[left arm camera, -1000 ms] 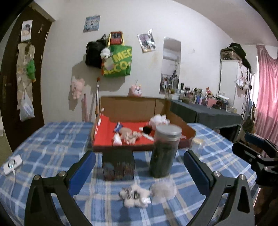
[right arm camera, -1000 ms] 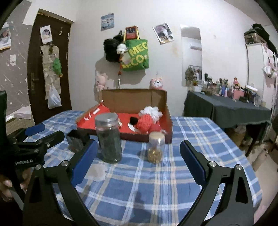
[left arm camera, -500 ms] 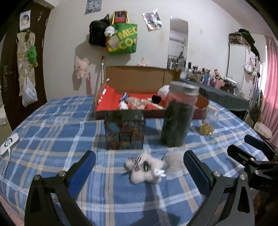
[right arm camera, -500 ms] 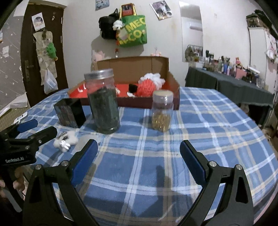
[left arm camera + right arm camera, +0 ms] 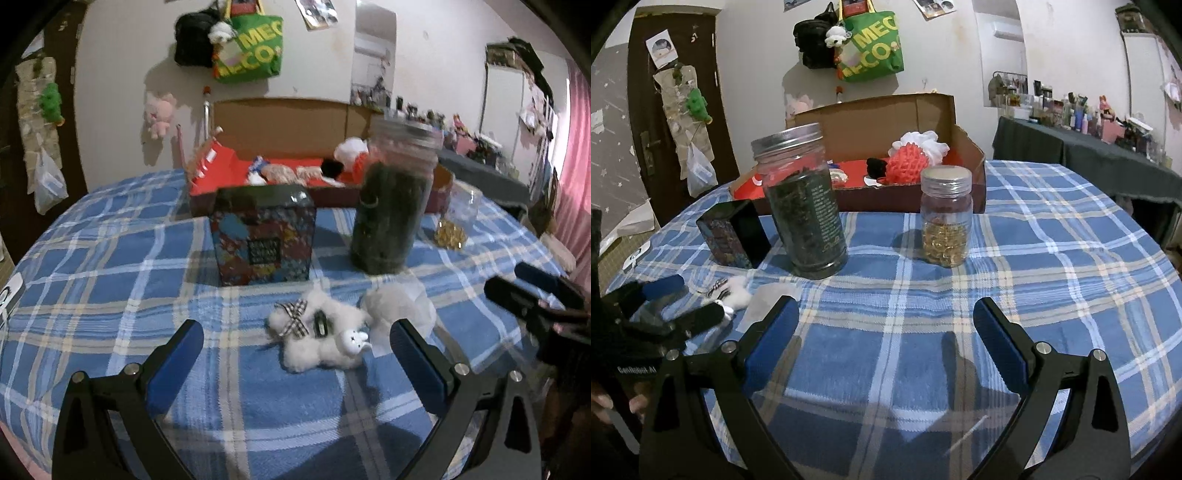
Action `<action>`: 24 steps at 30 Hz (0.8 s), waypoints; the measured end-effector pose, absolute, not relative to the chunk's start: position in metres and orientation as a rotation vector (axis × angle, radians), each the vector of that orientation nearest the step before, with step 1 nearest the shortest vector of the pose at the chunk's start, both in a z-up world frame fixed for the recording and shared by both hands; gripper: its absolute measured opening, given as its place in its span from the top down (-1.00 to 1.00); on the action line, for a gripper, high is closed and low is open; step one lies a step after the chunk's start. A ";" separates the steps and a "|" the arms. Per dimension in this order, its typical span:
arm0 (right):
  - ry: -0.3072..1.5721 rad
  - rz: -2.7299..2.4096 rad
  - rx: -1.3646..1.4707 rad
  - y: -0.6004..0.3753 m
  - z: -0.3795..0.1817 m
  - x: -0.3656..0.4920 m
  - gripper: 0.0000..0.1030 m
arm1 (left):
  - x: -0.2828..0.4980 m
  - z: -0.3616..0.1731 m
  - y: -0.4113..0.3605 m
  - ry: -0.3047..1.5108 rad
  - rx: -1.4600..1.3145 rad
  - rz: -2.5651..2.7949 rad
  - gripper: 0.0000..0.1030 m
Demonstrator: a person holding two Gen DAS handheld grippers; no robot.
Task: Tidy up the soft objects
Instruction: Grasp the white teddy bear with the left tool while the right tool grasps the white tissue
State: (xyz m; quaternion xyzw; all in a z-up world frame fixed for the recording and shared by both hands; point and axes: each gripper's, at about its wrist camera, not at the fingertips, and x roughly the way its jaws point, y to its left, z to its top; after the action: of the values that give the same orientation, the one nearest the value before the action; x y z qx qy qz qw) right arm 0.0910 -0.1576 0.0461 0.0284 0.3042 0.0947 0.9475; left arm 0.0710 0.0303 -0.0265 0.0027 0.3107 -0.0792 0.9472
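Left wrist view: your left tongs (image 5: 295,349) gape wide, empty, nearing the fluffy white plush toy (image 5: 320,338); next straddle it, squeeze. Right tongs (image 5: 884,330) wide, empty.

The right tool (image 5: 884,334) gapes over blue plaid cloth (image 5: 1052,258) before two jars (image 5: 945,218).

In the left wrist view the tall dark jar (image 5: 393,206) is motion-blurred, its label unreadable, and it hides part of the small jar (image 5: 456,221). In the right wrist view the left claw (image 5: 679,302) covers most of the white plush toy (image 5: 738,293). The picture's edge cuts off the phone (image 5: 8,295) at the bench's left edge.
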 end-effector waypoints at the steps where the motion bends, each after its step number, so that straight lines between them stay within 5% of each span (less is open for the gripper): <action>1: 0.622 0.192 0.060 -0.158 0.047 0.092 -0.88 | 0.073 -0.028 0.030 0.647 0.011 -0.171 -1.00; 20: 0.771 0.434 -0.003 -0.103 0.041 0.127 -0.87 | 0.094 -0.034 0.049 0.762 0.133 -0.162 -0.93; 22: 0.780 0.458 -0.026 -0.096 0.039 0.129 -0.78 | 0.095 -0.032 0.048 0.757 0.151 -0.195 -0.76; 24: 0.799 0.479 -0.039 -0.090 0.035 0.131 -0.35 | 0.099 -0.031 0.045 0.758 0.164 -0.237 -0.53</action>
State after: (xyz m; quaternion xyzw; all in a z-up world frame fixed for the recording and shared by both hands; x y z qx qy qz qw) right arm 0.1315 -0.0901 0.0353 -0.0190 0.3851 0.2308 0.8933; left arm 0.0987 0.0450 -0.0314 0.0800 0.3686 -0.1151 0.9190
